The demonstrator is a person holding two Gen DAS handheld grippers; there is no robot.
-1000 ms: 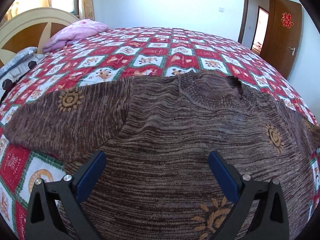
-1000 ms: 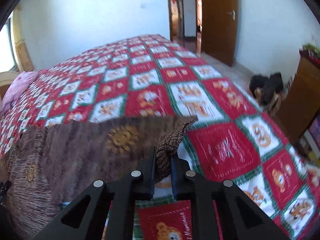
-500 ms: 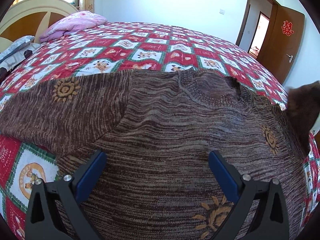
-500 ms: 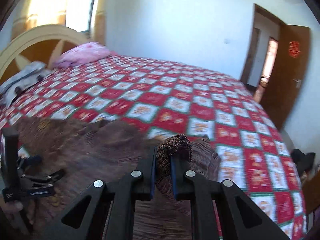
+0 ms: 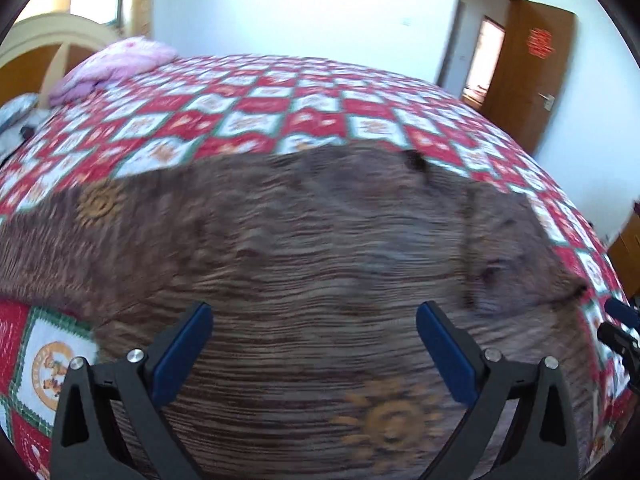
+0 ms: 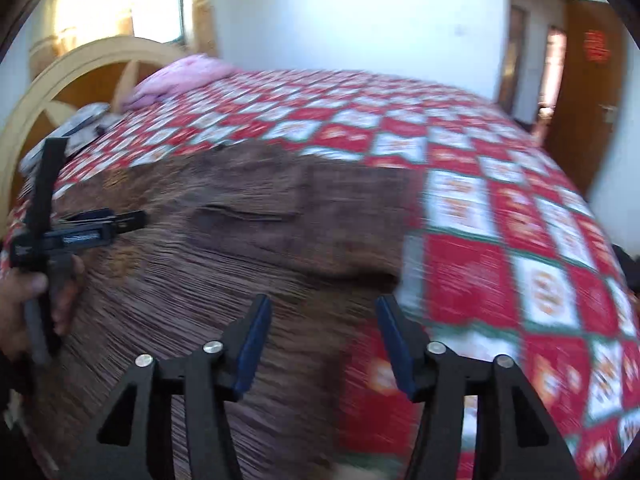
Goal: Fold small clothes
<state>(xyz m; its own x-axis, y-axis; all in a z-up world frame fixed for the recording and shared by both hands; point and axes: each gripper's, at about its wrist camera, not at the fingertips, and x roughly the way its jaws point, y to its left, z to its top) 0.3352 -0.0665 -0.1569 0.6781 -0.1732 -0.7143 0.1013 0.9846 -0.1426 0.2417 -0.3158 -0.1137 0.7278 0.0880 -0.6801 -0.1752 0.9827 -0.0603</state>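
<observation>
While the brown sweater [image 5: 320, 248] lies flat on the red and white quilt [image 5: 256, 120] of the bed, both views are blurry. The left gripper [image 5: 314, 344] hangs over the sweater with its blue fingers [image 5: 182, 350] wide apart and nothing between them. The right gripper [image 6: 322, 342] is opening, and nothing sits between its blue pads [image 6: 252, 346]. One sleeve [image 6: 320, 220] lies folded across the sweater's body, but the blur hides its end. The orange sun shapes [image 5: 388, 424] look smeared. A hand [image 6: 28, 300] holding the left gripper is cut off at the picture's edge. A pink pillow [image 5: 116, 66] rests by the headboard [image 6: 80, 76].
</observation>
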